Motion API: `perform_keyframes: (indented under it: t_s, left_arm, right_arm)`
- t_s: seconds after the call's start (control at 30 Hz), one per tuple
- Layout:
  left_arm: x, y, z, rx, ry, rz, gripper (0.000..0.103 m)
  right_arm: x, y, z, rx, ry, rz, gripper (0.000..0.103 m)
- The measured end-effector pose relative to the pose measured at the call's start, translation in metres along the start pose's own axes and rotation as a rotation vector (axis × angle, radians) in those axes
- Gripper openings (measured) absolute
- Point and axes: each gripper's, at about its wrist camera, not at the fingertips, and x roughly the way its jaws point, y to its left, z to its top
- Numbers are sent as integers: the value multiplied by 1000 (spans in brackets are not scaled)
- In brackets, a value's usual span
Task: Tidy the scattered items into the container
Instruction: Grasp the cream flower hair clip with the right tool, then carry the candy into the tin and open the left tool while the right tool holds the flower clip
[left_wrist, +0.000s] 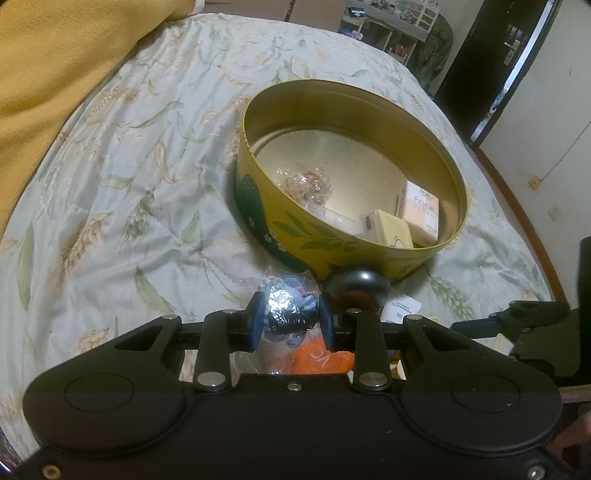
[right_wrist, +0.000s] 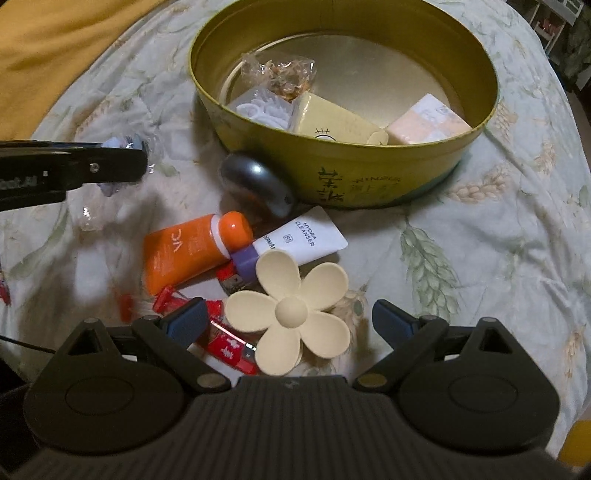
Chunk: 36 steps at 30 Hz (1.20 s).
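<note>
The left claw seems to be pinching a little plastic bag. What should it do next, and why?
Probably lift and carry it over the yellow tin. The left gripper is shut on the small plastic packet, just short of the tin's near wall, and similar items already lie inside.

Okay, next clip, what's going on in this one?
A person is tidying small items on a bed into a round yellow tin. The left hand-held gripper is shut on a clear plastic bag of dark trinkets, held near the tin's front wall. The right hand-held gripper is open over a cream flower hair clip. An orange tube, a white cleanser tube and other items remain outside.
</note>
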Motion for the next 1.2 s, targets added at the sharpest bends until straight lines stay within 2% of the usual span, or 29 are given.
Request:
perform_keyframes:
  t_s: [0.03, 0.13, 0.17, 0.23, 0.43, 0.6, 0.87, 1.2]
  left_arm:
    - [0, 0, 0, 0, 0, 1, 28]
    - [0, 0, 0, 1, 1, 0, 28]
    - [0, 0, 0, 1, 2, 1, 28]
    - [1, -1, 0, 3, 3, 2, 28]
    - [2, -1, -1, 9, 2, 0, 28]
    - [3, -4, -2, 15, 4, 1, 28]
    - [5, -7, -4, 28, 10, 10, 28]
    - [7, -6, -7, 36, 16, 25, 28]
  right_arm:
    - [3, -1, 0, 6, 1, 1, 97]
    - [12, -1, -3, 11, 31, 8, 73]
    - [11, -1, -4, 13, 28, 11, 71]
    - [6, 2, -6, -10, 10, -9, 71]
    - [-26, -2, -10, 2, -51, 21, 71]
    - [-49, -19, -12, 65, -89, 50, 71]
    - [-78, -42, -17, 118, -156, 38, 71]
    - [-70, -60, -22, 206, -159, 68, 71]
